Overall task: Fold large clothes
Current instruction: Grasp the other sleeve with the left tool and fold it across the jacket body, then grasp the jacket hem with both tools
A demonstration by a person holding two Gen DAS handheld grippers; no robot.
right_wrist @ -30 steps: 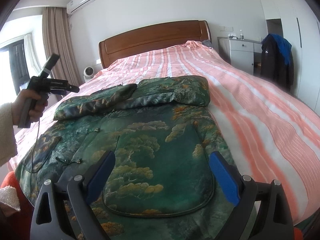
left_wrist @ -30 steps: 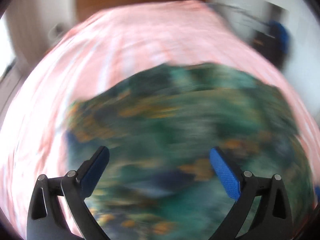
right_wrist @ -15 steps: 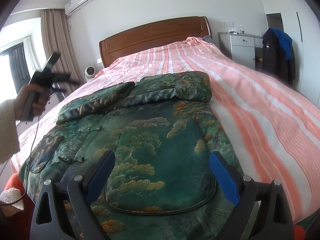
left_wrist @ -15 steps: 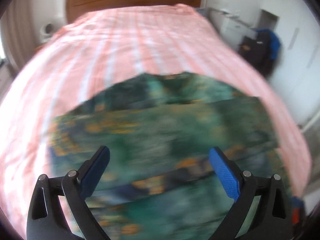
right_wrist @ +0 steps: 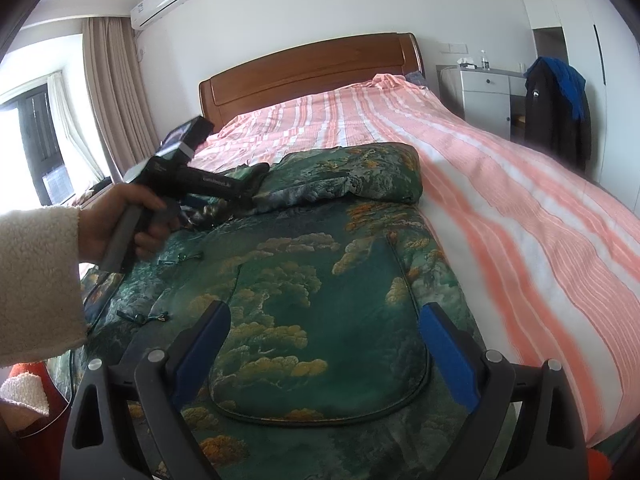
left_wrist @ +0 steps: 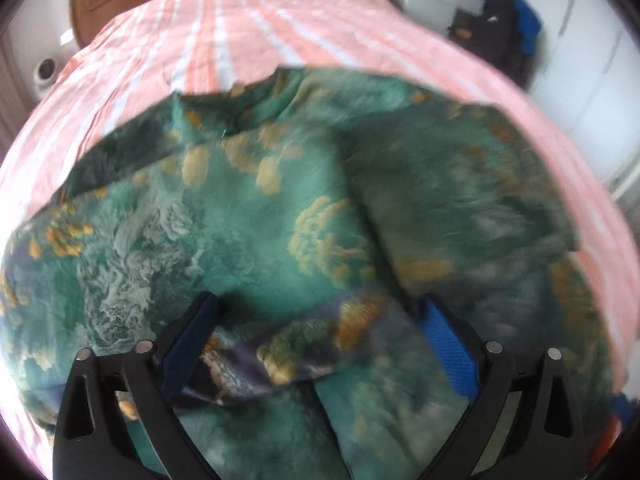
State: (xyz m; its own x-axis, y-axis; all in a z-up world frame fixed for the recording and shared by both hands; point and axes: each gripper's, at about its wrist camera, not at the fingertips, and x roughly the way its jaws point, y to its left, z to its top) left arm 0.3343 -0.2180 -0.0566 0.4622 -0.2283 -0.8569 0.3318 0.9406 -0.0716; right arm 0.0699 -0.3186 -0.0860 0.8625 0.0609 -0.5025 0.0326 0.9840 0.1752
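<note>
A large green jacket [right_wrist: 320, 280] with gold cloud patterns lies spread on the pink striped bed [right_wrist: 520, 208]. Its sleeves are folded across the upper part [right_wrist: 360, 176]. My right gripper [right_wrist: 325, 309] hovers open over the jacket's lower part, above a stitched pocket [right_wrist: 332, 360]. A hand in a white fleece sleeve [right_wrist: 36, 280] holds my left gripper [right_wrist: 256, 184] low over the folded sleeve. In the left wrist view the left gripper [left_wrist: 319, 302] is open, and a dark sleeve end [left_wrist: 304, 344] lies between and below its blue pads [left_wrist: 448, 352]. The image there is blurred.
A wooden headboard [right_wrist: 312, 68] closes the far end of the bed. At the right stand a white cabinet [right_wrist: 484, 96] and a dark coat with blue cloth [right_wrist: 556, 112]. Curtains [right_wrist: 116, 100] and a window are at the left. Bare bedspread lies right of the jacket.
The left gripper has come down from a raised position at the left to the folded sleeve, and its view is now close over the jacket. The right gripper has barely moved.
</note>
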